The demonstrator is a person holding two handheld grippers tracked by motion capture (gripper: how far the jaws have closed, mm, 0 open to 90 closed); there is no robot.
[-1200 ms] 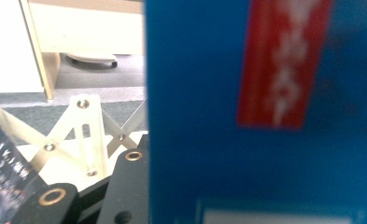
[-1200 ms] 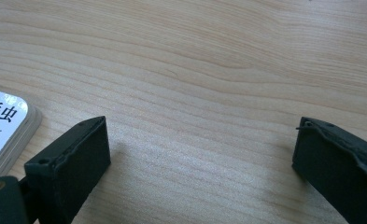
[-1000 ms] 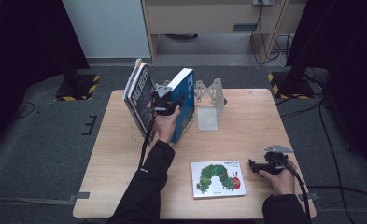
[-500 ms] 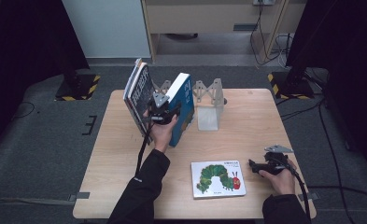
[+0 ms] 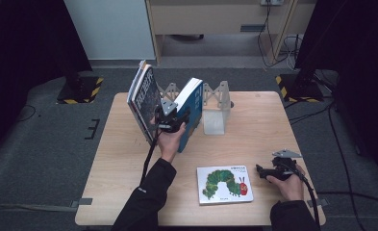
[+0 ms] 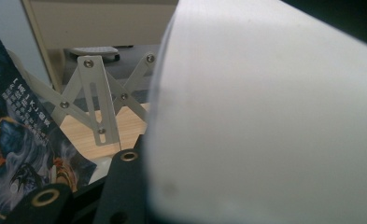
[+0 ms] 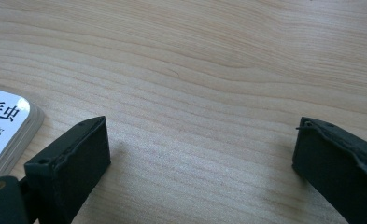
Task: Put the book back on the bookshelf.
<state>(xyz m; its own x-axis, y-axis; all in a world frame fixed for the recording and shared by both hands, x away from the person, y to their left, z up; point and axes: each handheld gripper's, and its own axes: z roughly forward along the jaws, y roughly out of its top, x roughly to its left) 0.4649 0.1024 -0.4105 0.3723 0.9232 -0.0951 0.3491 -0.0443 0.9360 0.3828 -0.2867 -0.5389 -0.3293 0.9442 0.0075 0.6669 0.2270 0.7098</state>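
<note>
Blue book [image 5: 192,110] clamped by left gripper [image 5: 170,120], its page edge [image 6: 265,116] close up in left gripper view

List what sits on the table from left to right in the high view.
Dark-covered book → left gripper → blue book → metal book stand → caterpillar picture book → right gripper.

Two books stand tilted at the tabletop's [image 5: 129,192] far left, the magazine-like book [image 5: 143,98] left of the thick book [image 5: 192,103]. A metal rack [image 5: 215,103] stands right of them. The picture book [image 5: 224,184] lies flat at the near edge
</note>
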